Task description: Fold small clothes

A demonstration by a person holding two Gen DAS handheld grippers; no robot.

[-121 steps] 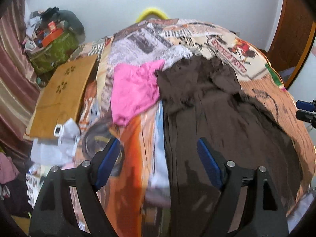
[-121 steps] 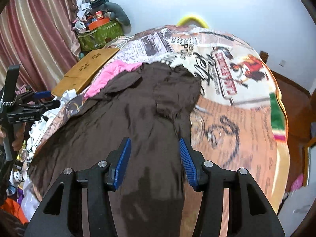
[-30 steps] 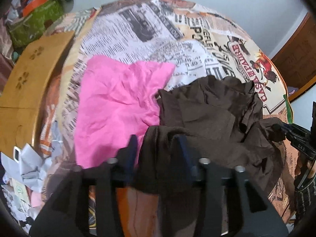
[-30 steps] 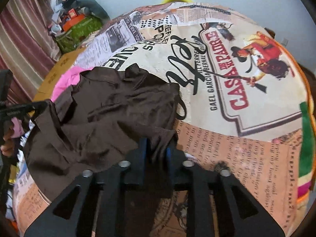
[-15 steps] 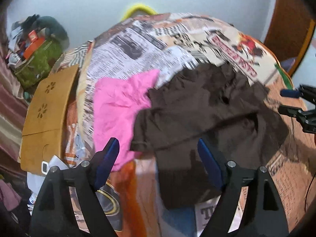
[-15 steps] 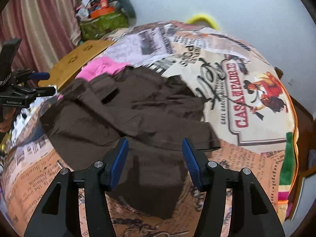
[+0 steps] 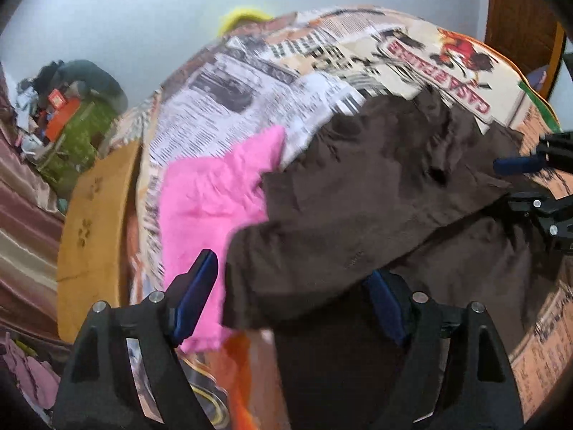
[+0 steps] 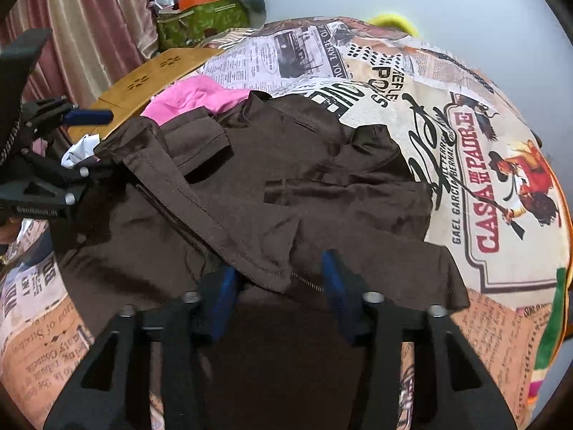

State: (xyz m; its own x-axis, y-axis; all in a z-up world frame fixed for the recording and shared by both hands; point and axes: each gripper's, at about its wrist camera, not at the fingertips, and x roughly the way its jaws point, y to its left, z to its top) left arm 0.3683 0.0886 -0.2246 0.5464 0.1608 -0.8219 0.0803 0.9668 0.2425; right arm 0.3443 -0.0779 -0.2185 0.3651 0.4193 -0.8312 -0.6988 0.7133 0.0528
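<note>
A dark brown garment (image 7: 376,193) lies on the printed bedspread (image 7: 322,61), its near half folded back over the far half; it also shows in the right wrist view (image 8: 272,193). A pink garment (image 7: 211,193) lies to its left, partly under it, and shows in the right wrist view (image 8: 193,96) too. My left gripper (image 7: 293,297) is open over the brown garment's near left corner, with the folded cloth edge between its fingers. My right gripper (image 8: 275,279) is open over the near right fold edge. Each gripper shows in the other's view: the right gripper (image 7: 526,179) and the left gripper (image 8: 71,143).
A wooden lap table (image 7: 93,222) leans at the bed's left side. A green bag with clutter (image 8: 200,21) stands by the curtain (image 8: 82,18). A wooden door (image 7: 519,18) is at the far right. A yellow item (image 8: 394,21) sits at the bed's far end.
One second ago both grippers were shut on the brown garment's hem, carrying it forward. They then opened and let it drop folded. Now both have pulled back slightly toward the fold.
</note>
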